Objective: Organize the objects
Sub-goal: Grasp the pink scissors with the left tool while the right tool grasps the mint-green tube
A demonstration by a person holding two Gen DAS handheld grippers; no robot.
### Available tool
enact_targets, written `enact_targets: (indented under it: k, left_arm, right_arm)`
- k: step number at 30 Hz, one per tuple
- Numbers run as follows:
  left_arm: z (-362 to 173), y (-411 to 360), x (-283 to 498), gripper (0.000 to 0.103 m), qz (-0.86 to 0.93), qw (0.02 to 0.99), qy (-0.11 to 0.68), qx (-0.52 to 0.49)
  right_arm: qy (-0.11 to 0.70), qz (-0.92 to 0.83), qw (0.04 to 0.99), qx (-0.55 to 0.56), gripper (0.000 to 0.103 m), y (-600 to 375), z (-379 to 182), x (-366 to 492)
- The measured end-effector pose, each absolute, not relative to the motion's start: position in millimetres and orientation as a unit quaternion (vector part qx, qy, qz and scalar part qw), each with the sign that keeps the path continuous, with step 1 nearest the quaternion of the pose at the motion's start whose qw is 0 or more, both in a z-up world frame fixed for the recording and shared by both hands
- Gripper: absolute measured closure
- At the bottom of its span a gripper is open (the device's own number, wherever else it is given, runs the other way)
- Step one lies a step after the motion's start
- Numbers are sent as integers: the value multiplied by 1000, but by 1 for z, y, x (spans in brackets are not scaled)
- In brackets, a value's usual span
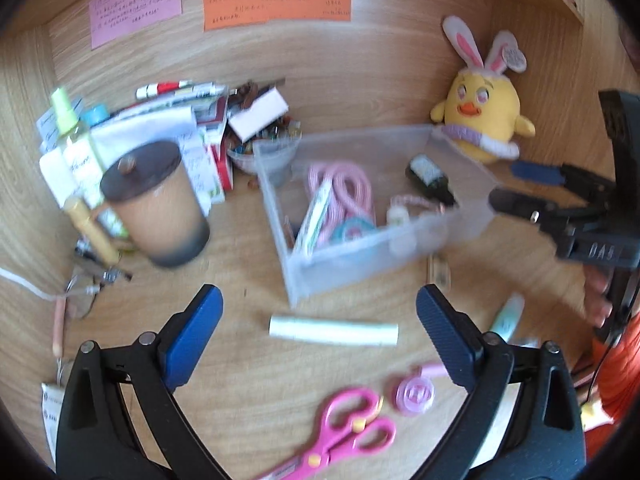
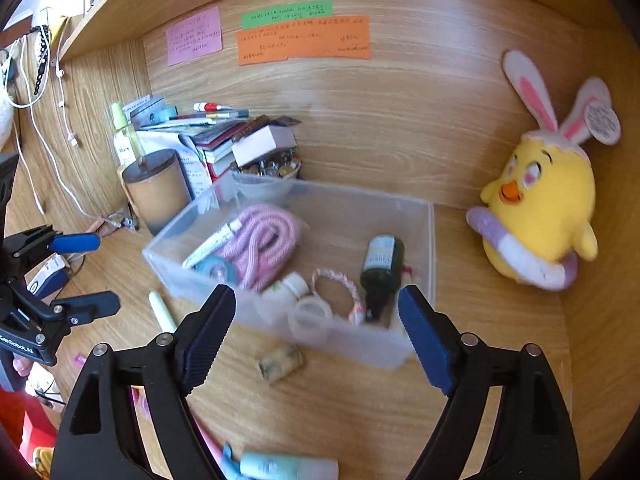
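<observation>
Clear plastic storage bin (image 2: 416,240) on wooden desk (image 1: 240,380), holding pink coiled rope (image 2: 268,236) and dark glass bottle (image 2: 380,268). Left gripper (image 1: 320,336) spread, empty, above pale cylindrical tube (image 1: 334,331). Right gripper (image 2: 316,332) spread, empty.

Both the left gripper (image 1: 320,332) and the right gripper (image 2: 316,332) have black angular plastic frames, silver rivets, ribbed dark-blue finger pads (image 1: 195,336) and white lettering on the body.

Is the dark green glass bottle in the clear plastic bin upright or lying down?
Lying down. The dark green glass bottle rests on its side on the clear plastic bin floor, neck toward the near wall.
</observation>
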State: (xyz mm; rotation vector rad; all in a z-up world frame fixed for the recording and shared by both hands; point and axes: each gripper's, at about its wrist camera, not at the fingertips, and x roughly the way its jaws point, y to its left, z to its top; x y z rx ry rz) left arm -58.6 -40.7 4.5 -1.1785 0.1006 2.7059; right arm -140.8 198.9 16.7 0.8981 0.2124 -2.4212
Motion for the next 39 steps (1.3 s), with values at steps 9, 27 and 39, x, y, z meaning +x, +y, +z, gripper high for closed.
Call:
enact_targets:
  k: [9, 27, 39]
  left_arm:
    - [-38, -56, -19, 4, 889, 78, 31, -450]
    - [-82, -60, 14, 20, 887, 100, 43, -448]
    - [-76, -53, 14, 77, 894, 96, 41, -436]
  right_arm:
    - [97, -902, 222, 357, 21, 222, -18, -111]
    - [68, -862, 245, 439, 21, 225, -73, -82]
    - [56, -859, 246, 446, 19, 226, -75, -85]
